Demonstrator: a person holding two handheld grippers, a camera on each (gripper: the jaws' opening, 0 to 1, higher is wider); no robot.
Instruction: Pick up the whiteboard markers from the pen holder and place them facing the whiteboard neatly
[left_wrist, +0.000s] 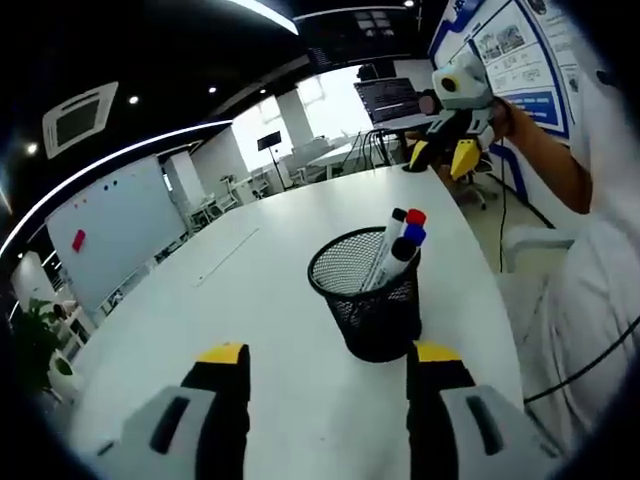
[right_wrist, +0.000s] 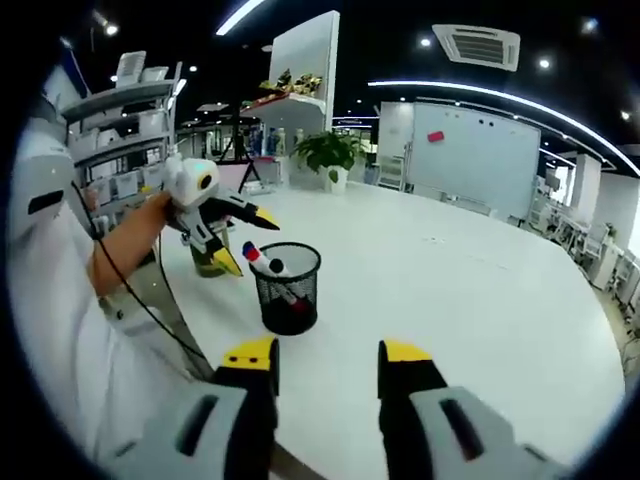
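Black wire mesh forms the pen holder (left_wrist: 367, 295), standing at centre of the left gripper view on a white table (left_wrist: 250, 300), just beyond the yellow-tipped jaws. Holds three whiteboard markers (left_wrist: 396, 250) leaning to the upper right, caps up in black, red and blue, probably so the ends are easy to grip from above. Sits near the table edge on the person's side, likely for easy reach.

Left gripper (left_wrist: 328, 375) rises from the bottom of its own view, jaws spread wide and holding nothing, seemingly lined up either side of the holder. Seen again at left centre of the right gripper view (right_wrist: 242, 238), beside the holder (right_wrist: 286, 288) with one jaw tip just next to the rim, held by a hand (right_wrist: 150, 222).

Right gripper (right_wrist: 328, 368) at the bottom of its own view, jaws likewise apart and empty, well back from the holder. Also visible in the upper right of the left gripper view (left_wrist: 443, 155), raised off the table.

Whiteboard (left_wrist: 115, 235) stands at left beyond the table; upper right in the right gripper view (right_wrist: 475, 155), carrying a small red patch.

Wall posters (left_wrist: 505, 50) at upper right of the left gripper view bear print too small to read. No brand legible on markers or holder.
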